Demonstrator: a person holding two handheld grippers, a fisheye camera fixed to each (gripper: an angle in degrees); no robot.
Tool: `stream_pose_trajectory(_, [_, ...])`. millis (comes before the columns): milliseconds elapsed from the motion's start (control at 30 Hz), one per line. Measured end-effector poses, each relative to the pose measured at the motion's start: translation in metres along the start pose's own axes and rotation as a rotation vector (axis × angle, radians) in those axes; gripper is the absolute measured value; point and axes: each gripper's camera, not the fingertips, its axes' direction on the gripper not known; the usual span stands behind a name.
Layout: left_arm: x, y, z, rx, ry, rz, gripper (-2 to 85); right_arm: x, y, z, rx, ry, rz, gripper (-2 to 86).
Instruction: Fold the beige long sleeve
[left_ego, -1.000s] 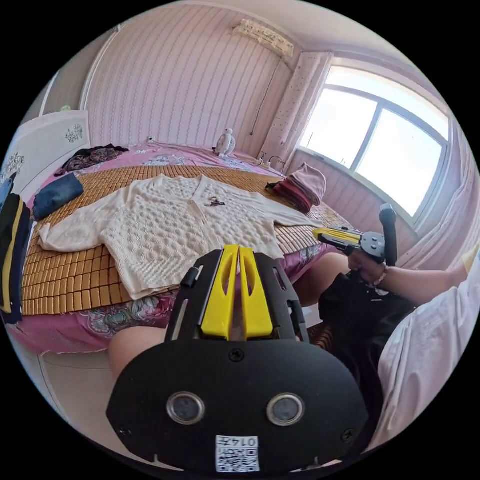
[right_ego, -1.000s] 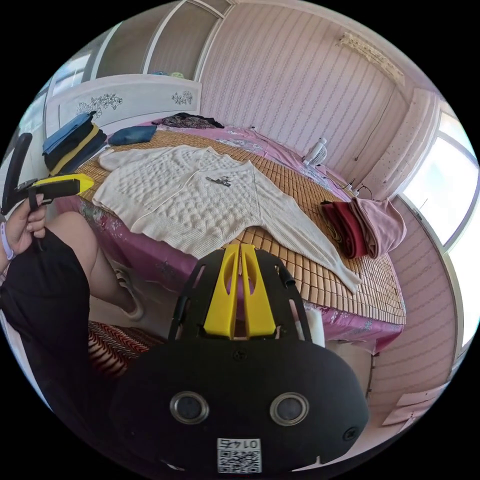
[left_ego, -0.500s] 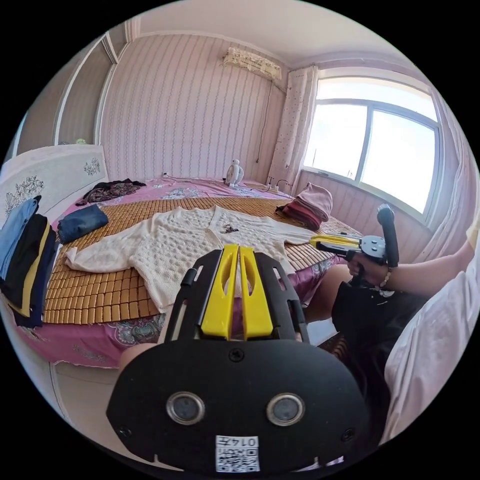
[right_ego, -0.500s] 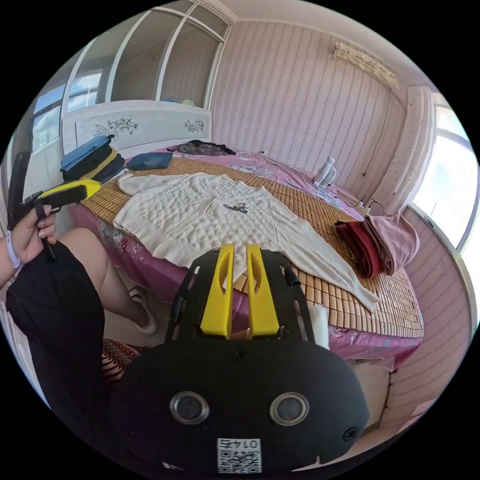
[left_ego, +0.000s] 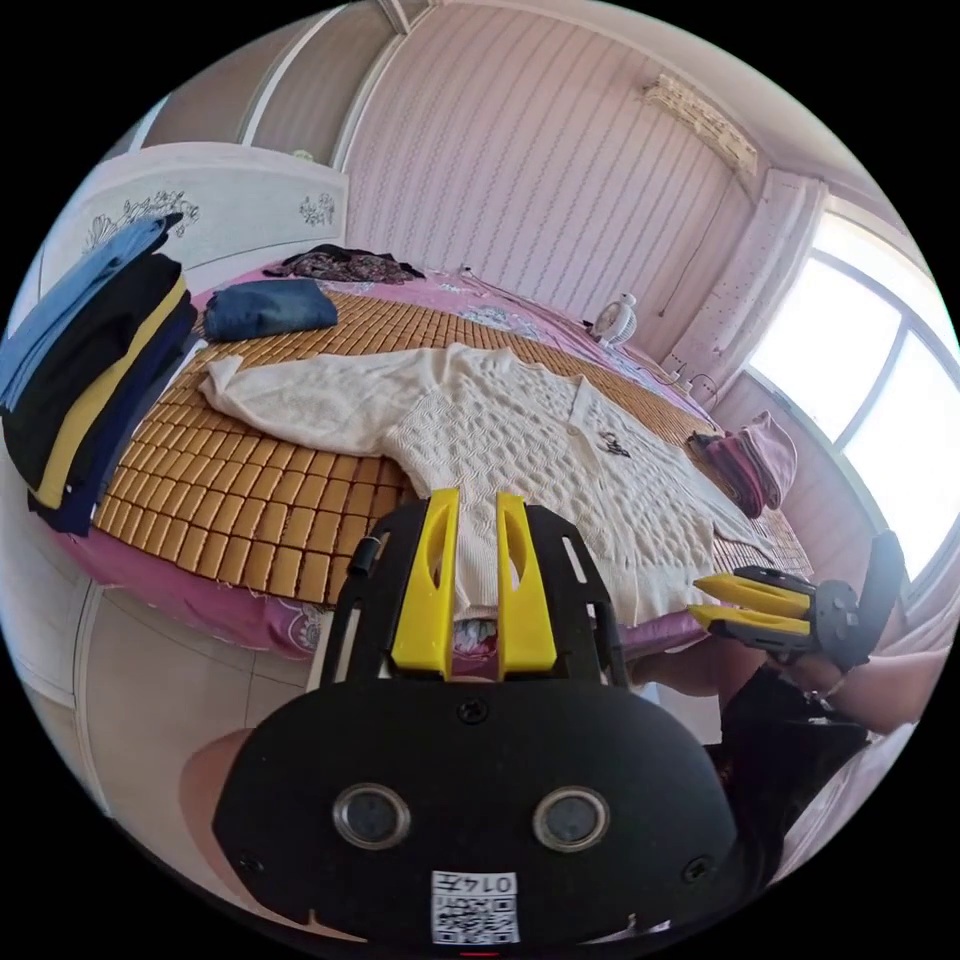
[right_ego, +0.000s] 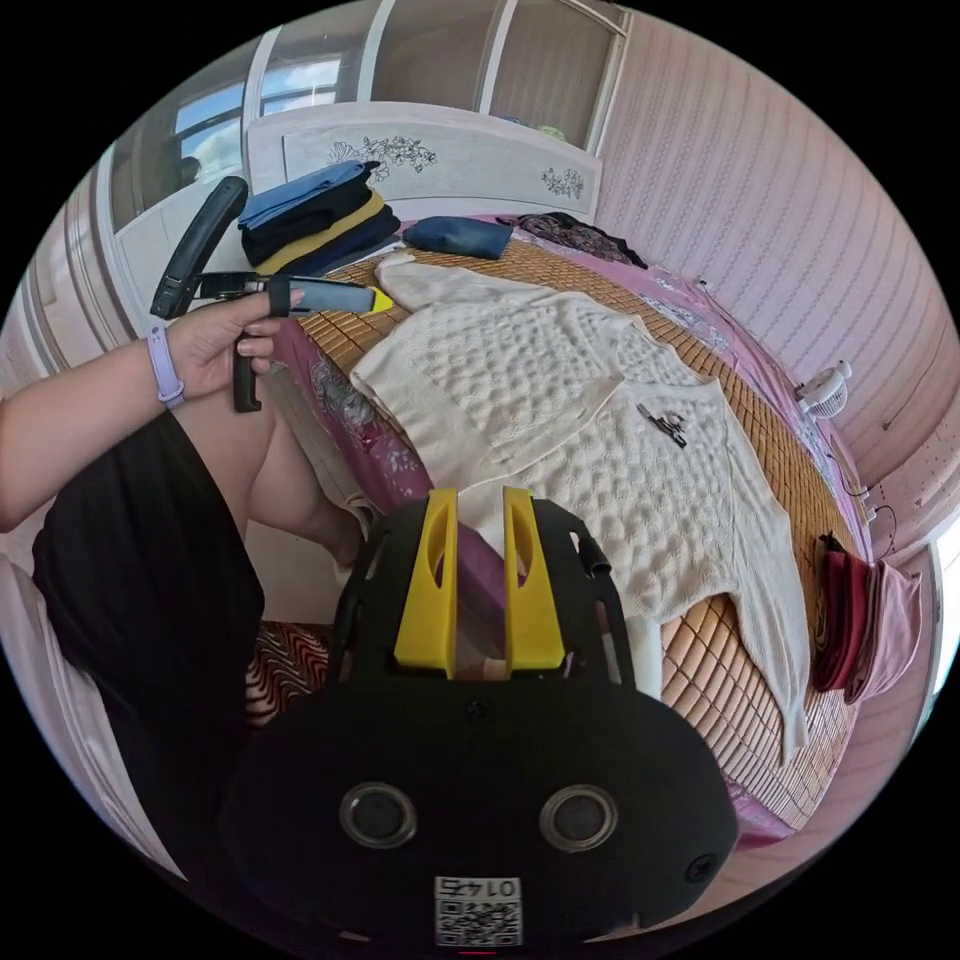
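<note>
Left gripper view: our left gripper (left_ego: 470, 580) has its jaws parted and empty, short of the hem at 12 o'clock. Our right gripper (right_ego: 478, 580) is likewise apart and empty. The beige long sleeve (left_ego: 520, 440) lies flat on the bamboo mat (left_ego: 240, 500), sleeves out. We should probably pinch one sleeve cuff first, gripping only the knit.

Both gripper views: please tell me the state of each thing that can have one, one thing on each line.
Beige long sleeve: spread flat, unfolded, on the bamboo mat.
Left hand-held gripper: open, empty.
Right hand-held gripper: open, empty.
Clothes stack: folded.
Red and pink clothes: folded.
</note>
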Motion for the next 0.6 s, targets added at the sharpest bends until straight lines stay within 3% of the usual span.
stream_pose_trajectory(200, [-0.021, 0.003, 0.039, -0.148, -0.022, 0.013, 7.5, -0.024, -0.038, 0.062, -0.097, -0.018, -0.103, 6.4])
stream_pose_trajectory(333, [-0.031, 0.005, 0.069, -0.263, -0.084, 0.033, 7.7, -0.015, -0.047, 0.095, -0.199, 0.043, -0.079, 0.0])
stream_pose_trajectory(600, [-0.050, 0.009, 0.071, -0.188, -0.074, 0.027, 0.1, 0.007, -0.050, 0.093, -0.146, -0.041, -0.026, -0.9])
